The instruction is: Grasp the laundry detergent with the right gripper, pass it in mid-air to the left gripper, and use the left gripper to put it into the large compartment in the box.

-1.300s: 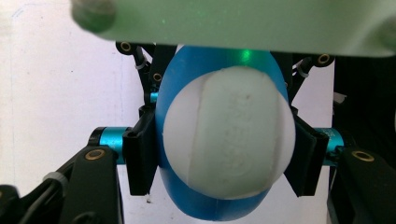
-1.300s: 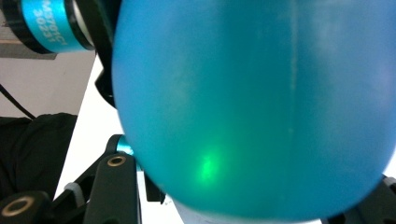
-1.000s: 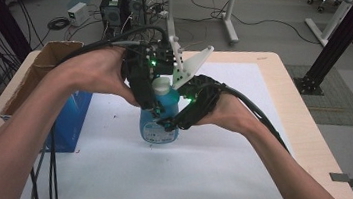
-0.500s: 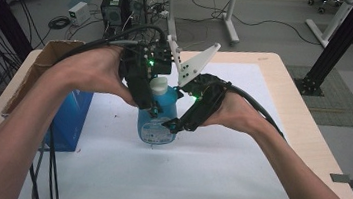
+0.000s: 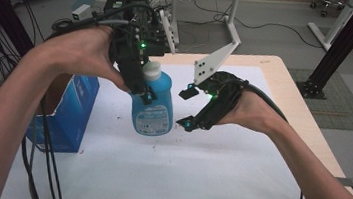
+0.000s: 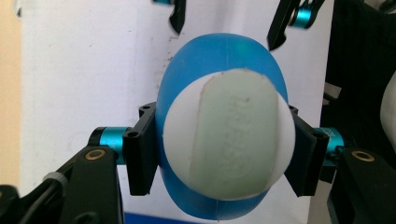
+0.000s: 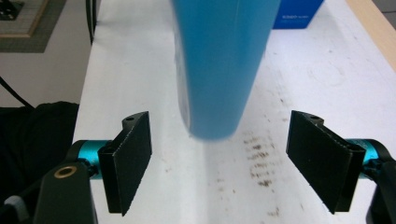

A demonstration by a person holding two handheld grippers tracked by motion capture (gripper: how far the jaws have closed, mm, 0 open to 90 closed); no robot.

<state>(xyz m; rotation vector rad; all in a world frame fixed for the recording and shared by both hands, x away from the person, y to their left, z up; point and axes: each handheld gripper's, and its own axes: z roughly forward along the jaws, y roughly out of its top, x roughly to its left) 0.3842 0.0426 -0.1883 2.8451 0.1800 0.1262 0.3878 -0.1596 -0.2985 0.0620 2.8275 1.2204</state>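
Bottle (image 5: 152, 107) of blue plastic with a white cap (image 5: 152, 72) hangs upright over the middle of the white-covered tabletop (image 5: 123, 176), held from above. Seen from the high view, its base looks just off the surface or barely on it; I cannot tell which.

Left hand-held gripper (image 5: 138, 86) comes down from above and is clamped on the bottle just under the cap. In the left gripper view its black pads (image 6: 140, 154) press both sides of the neck, with the cap's flat top facing the camera.

Right hand-held gripper (image 5: 190, 108) sits just right of the bottle, low and level, with its jaws spread wide and holding nothing. In the right gripper view the bottle's lower body stands between and beyond the two pads (image 7: 130, 154), touching neither.

An open blue box (image 5: 67, 112) stands at the left of the tabletop.

Judging by looks, the bottle is smooth, rounded plastic, likely slippery and somewhat squeezable in the body, and heavier if liquid fills it. The neck under the cap is stiff and narrow, so it makes the surest hold. A grip across the wide body would need the jaws well open and may slide on the curved, labelled wall.
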